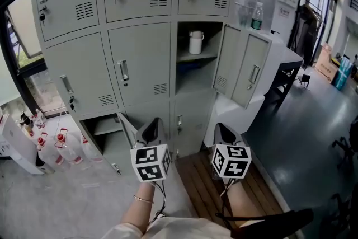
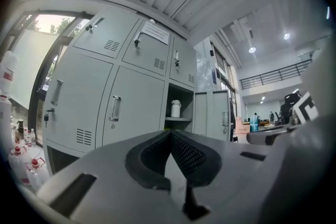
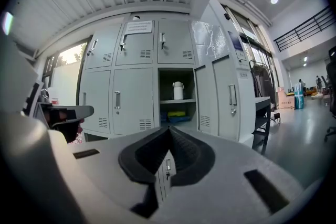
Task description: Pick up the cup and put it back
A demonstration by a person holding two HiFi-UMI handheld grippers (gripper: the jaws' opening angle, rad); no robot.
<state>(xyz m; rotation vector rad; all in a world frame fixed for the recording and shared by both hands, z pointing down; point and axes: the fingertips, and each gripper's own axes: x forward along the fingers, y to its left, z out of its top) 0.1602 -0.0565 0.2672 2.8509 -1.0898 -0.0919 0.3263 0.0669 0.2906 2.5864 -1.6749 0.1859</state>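
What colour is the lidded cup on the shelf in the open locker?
White. The lidded cup shows best in the head view.

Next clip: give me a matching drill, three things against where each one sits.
Things:
1. cup
2. green-capped bottle
3. red-capped bottles

Places:
A. on the floor, at left
B. on the shelf of the open locker
C. on top of the unit right of the lockers

Pairs: 1-B, 2-C, 3-A
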